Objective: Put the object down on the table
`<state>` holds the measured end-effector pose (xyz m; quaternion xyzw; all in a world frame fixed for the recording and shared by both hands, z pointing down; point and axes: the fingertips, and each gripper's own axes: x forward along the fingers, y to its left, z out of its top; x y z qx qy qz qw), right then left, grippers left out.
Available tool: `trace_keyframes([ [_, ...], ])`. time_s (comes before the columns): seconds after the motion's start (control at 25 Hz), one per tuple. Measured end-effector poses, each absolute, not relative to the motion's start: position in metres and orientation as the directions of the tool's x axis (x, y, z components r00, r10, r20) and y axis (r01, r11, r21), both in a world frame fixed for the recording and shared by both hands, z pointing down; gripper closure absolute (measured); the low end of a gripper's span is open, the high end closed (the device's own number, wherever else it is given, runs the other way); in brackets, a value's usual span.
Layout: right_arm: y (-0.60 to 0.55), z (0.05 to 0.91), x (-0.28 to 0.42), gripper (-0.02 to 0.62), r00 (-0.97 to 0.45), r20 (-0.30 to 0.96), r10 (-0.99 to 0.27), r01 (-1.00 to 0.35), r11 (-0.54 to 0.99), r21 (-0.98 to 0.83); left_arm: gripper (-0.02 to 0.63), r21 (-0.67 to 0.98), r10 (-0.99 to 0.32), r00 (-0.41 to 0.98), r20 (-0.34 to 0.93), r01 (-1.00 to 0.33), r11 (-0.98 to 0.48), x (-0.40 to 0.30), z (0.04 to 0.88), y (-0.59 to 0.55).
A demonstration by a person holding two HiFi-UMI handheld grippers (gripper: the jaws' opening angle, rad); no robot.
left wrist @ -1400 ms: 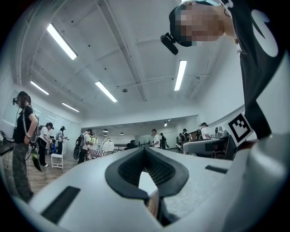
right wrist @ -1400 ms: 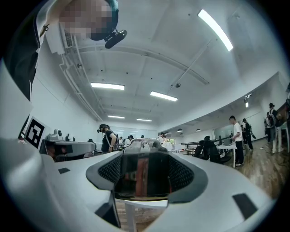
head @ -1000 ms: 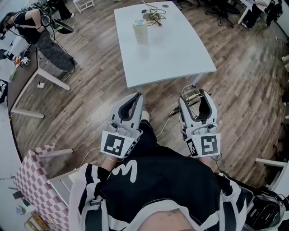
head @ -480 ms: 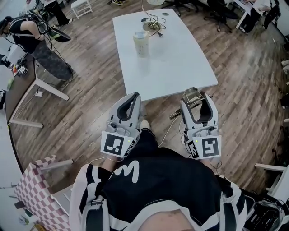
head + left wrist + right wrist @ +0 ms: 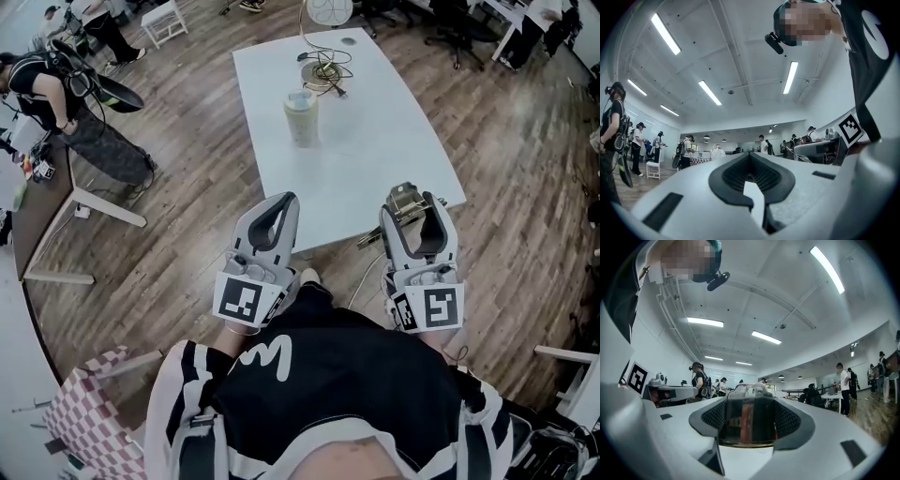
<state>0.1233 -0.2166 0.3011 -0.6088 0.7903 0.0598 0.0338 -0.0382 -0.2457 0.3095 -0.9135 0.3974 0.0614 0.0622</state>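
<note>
The table [image 5: 375, 141] lies ahead of me with wood floor [image 5: 187, 216] open on both sides. I hold both arms close to the body, level and pointing forward at its near edge. The left gripper [image 5: 279, 208] is closed on nothing and sits over the near left corner. The right gripper [image 5: 417, 208] is clenched on the object [image 5: 403, 194], just at the near edge by the right corner. A cup [image 5: 302, 117] stands mid-table, well apart, with cables [image 5: 325, 67] beyond; the near half is bare.

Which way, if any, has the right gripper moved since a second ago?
Yes: right gripper, shut on a clear object, came forward to the white table's near edge.
</note>
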Motion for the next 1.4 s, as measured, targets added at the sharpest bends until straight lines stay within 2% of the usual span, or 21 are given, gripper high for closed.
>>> trace_keyframes([
  [0.8,-0.329,0.319,0.105,0.307,-0.206,-0.087,-0.975,-0.978,0.203,0.048,0.601,-0.025,-0.658,0.74,-0.139,-0.667,-0.745,-0.041,0.326,-0.364],
  [1.4,-0.36,0.315,0.125,0.306,-0.279,-0.065,-0.958,-0.959,0.275,0.063,0.601,-0.012,-0.7,0.7,-0.138,-0.708,-0.706,-0.015,0.322,-0.387],
])
